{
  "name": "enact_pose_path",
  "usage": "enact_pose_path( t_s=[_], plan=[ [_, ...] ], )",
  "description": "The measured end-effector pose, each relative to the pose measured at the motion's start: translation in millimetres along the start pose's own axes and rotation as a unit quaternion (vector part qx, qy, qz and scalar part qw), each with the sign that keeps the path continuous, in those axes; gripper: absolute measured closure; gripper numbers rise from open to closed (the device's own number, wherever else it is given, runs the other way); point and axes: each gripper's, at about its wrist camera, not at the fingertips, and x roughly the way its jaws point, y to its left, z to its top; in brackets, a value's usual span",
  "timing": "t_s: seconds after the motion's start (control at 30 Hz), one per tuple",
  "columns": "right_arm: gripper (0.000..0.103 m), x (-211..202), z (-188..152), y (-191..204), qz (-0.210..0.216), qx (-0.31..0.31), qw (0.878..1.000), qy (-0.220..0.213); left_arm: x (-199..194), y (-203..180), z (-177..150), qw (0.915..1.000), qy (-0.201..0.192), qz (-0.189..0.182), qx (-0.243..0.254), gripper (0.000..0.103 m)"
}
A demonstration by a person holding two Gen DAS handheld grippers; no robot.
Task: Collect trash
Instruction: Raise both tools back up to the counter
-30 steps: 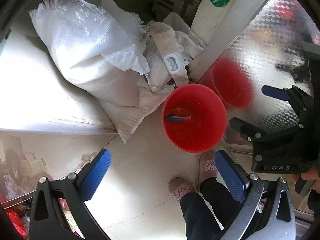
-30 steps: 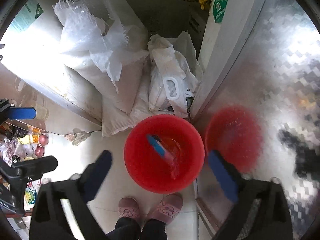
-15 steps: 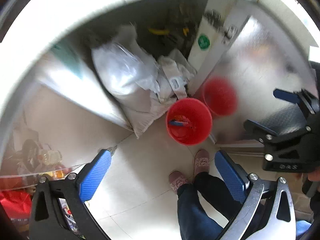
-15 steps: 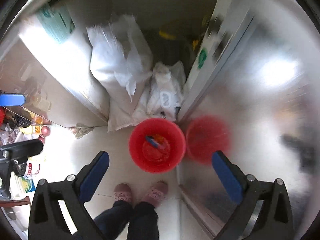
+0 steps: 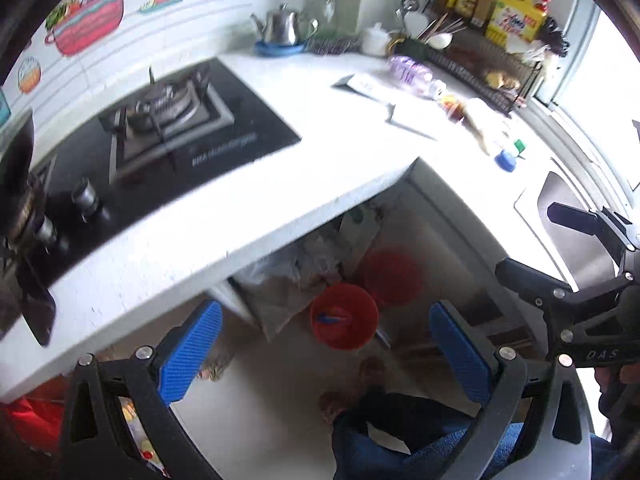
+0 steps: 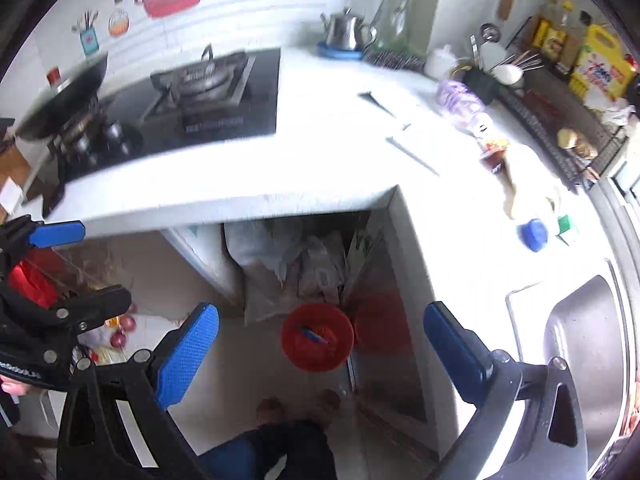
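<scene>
Red plastic bucket [image 5: 344, 316] stands on the floor below the white bench [image 5: 328, 168]; a blue item lies inside it, so some trash is judged collected. Left gripper [image 5: 324, 354]: jaws spread, holding nothing.

Right wrist view: right gripper [image 6: 320, 354] jaws spread, holding nothing. On the bench, a blue bottle cap [image 6: 534, 234], a green cap [image 6: 565, 225] and a clear plastic bottle [image 6: 460, 105] remain, judged still to collect.

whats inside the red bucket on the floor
In the round red plastic bucket lies a blue stick-like item on something reddish, too blurred to identify. The bucket's bottom under them is covered, so anything beneath cannot be seen.
</scene>
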Motion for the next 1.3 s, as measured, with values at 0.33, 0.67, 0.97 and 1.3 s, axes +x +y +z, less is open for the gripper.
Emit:
enact_pose_path(
  t_s=[0.33, 0.67, 0.97, 1.3],
  plan=[
    [0.001, -58.3, 14.3, -34.2, -0.039, 0.050, 0.997, -0.035, -63.4, -42.7, 57.4, 0.9962, -0.065, -0.025, 0.051, 0.000],
    [0.001, -92.3, 32.5, -71.9, -0.037, 0.096, 0.992, -0.077, -66.1, -83.4, 99.9, 0.9906, -0.079, -0.063, 0.092, 0.000],
    [0.001, -70.8, 39.3, -119.3, -0.046, 0.128, 0.989, -0.055, -15.2, -128.8, 141.2, 0.9872, -0.046, -0.065, 0.139, 0.000],
    [0.001, -14.7, 59.3, -187.8, -0.038, 0.155, 0.987, -0.013, 62.9, -164.2, 199.8, 0.9877, 0.005, -0.066, 0.142, 0.000]
  ],
)
